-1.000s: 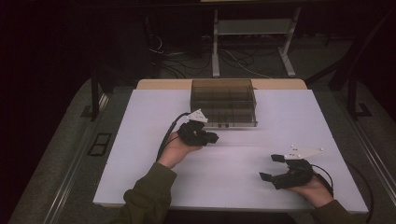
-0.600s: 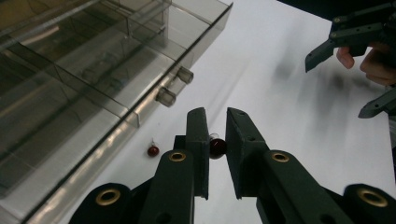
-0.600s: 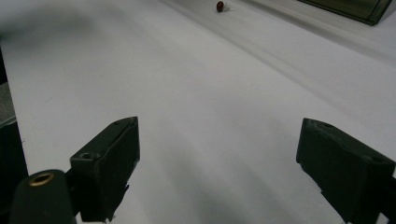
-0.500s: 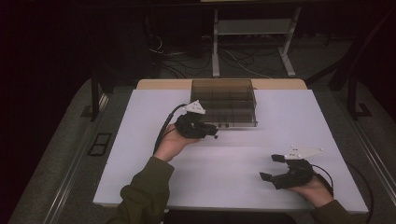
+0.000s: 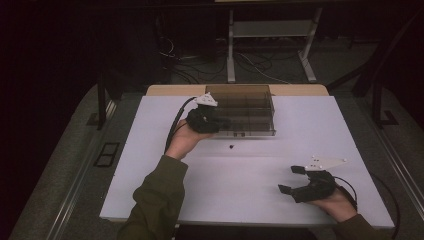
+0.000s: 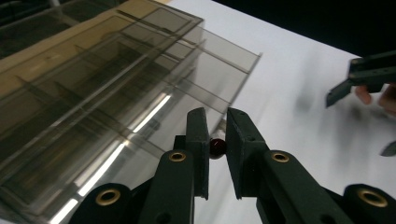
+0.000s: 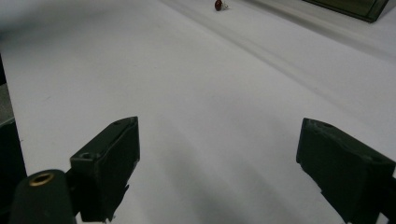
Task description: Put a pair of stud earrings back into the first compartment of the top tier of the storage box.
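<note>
Since the earlier frames the left hand-held gripper has travelled away from the person and now hangs at the near left edge of the smoked clear compartment box, while the right hand-held gripper has stayed low over the near right part of the white bench. In the left gripper view its jaws are pinched on a small dark red bead, held just over the box's divided cells. The right one rests with jaws spread wide and nothing between them. A second red bead lies on the bench just in front of the box, also seen far off in the right gripper view. The step in hand looks like sorting beads into the box: next the left jaws need to settle over one cell and part to drop the bead, though I cannot tell which cell.
</note>
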Demonstrator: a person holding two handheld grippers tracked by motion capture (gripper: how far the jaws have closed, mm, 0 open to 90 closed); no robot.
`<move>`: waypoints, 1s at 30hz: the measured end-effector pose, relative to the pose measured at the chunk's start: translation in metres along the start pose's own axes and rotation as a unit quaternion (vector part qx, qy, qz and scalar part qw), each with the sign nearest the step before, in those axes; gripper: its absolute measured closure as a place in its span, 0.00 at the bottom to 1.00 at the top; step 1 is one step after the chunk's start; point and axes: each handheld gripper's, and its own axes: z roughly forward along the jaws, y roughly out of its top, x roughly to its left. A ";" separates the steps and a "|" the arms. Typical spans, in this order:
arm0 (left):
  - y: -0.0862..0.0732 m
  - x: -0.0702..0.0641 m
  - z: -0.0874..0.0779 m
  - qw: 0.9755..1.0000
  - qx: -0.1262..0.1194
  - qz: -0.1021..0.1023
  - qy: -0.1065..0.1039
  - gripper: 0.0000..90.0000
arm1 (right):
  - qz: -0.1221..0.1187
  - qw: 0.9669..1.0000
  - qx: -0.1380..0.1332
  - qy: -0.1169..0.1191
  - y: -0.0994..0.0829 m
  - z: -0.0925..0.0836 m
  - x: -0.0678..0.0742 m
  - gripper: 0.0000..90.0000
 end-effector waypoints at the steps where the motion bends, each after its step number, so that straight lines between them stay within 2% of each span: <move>1: -0.001 0.002 0.001 1.000 -0.003 -0.004 0.000 0.87 | 0.000 1.000 0.000 0.000 0.000 0.000 0.000 0.14; 4: -0.002 0.009 0.002 1.000 -0.001 -0.004 0.010 0.87 | 0.000 1.000 0.001 0.000 -0.001 0.000 0.000 0.14; 15: -0.012 0.026 0.000 0.999 -0.002 -0.025 0.047 0.87 | 0.001 1.000 0.004 -0.001 -0.002 0.001 0.000 0.14; 21: -0.017 0.031 0.005 0.998 0.007 -0.032 0.051 0.87 | 0.002 1.000 0.006 0.000 -0.002 0.001 0.000 0.14; 30: -0.022 0.031 0.011 0.998 0.024 -0.031 0.056 0.85 | 0.001 1.000 0.005 0.000 -0.002 0.001 0.001 0.14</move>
